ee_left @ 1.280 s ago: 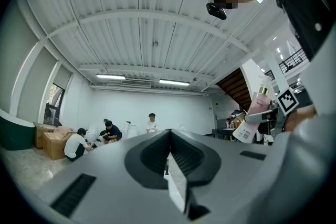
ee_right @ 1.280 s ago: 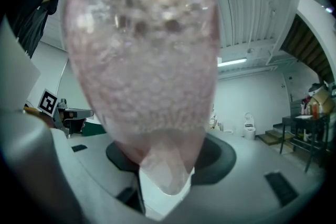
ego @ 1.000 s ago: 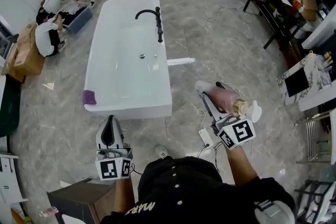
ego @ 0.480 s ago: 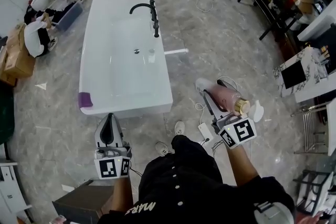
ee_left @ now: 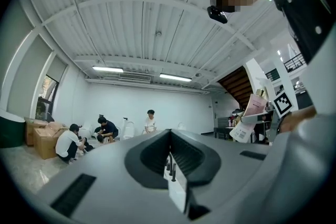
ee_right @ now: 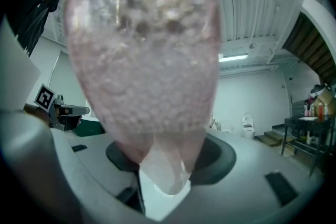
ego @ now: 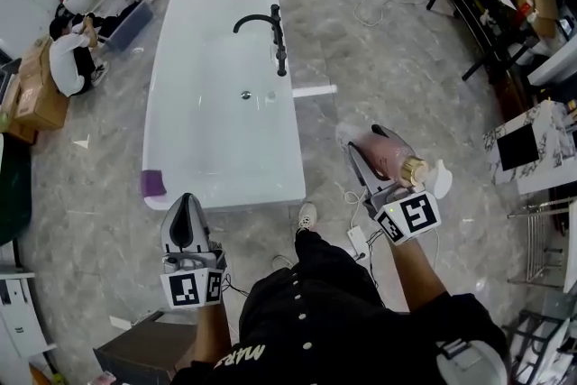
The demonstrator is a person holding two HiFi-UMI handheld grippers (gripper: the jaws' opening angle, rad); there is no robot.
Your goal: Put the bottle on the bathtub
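One pink bottle (ego: 386, 154), its translucent body speckled with bubbles and capped by a gold collar (ego: 413, 169), is clamped in the right hand-held gripper (ego: 359, 160). It is held above the marble floor (ego: 397, 77), right of the white bathtub (ego: 216, 149) and clear of its rim. The left hand-held gripper (ego: 186, 210) has its jaws together on nothing.

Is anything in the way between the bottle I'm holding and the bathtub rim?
Nothing visible. Only floor lies between the pink bottle in the right gripper and the bathtub along its right rim. The black faucet stands farther along that rim.
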